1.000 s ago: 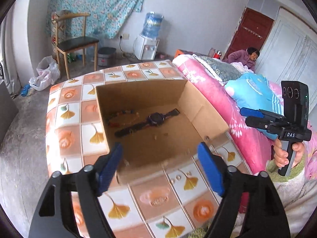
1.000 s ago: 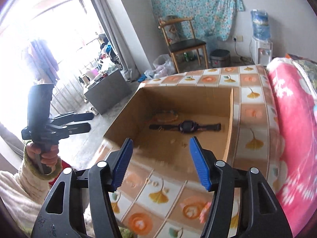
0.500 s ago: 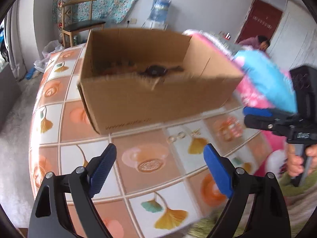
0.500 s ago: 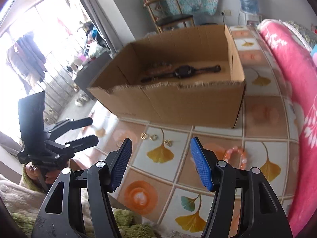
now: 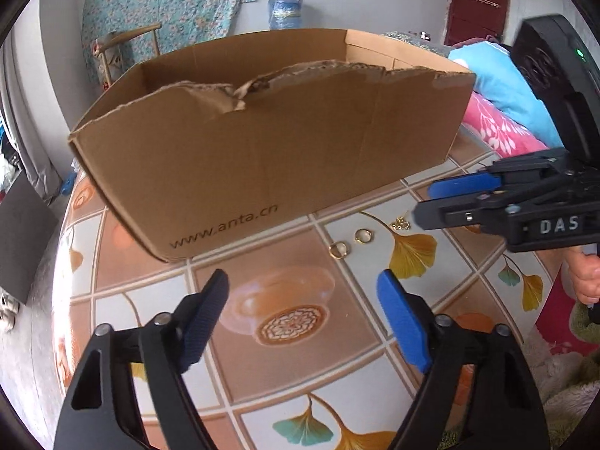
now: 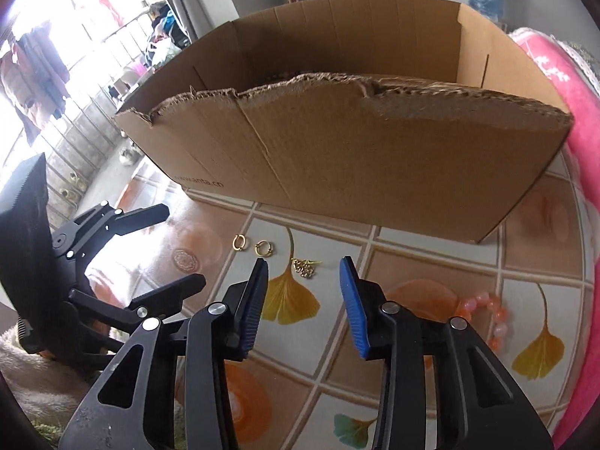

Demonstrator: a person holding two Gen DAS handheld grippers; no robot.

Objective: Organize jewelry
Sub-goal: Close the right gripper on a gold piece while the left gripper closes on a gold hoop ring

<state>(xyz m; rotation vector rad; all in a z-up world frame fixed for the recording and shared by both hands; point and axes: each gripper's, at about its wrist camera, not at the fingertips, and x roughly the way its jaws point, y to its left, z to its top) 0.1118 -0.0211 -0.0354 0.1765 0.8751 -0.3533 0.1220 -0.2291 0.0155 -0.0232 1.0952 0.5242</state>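
A big brown cardboard box (image 5: 270, 142) sits on the counter (image 5: 300, 367), which has a cloth with orange squares and yellow leaves on it. The top edge of the box is torn and bumpy. From down here you cannot see what is inside it.

The jewelry lies on the counter just in front of the box. There are two small gold rings (image 6: 254, 245) side by side, close but not touching. Near them is a little gold chain (image 6: 304, 268) in a heap. Farther to the right is a bracelet (image 6: 489, 318) made of pink and orange beads.

The left gripper (image 5: 302, 318) hangs low over the cloth. Its blue fingers (image 5: 403, 322) are spread apart, though they have just come in a bit, and nothing is between them.

The right gripper (image 6: 304, 300) points down at the gold chain. Its fingers have just been coming together, but there is a gap between them and they pinch nothing. The chain lies just ahead of the tips.

A pink blanket (image 6: 573, 120) lies beside the counter
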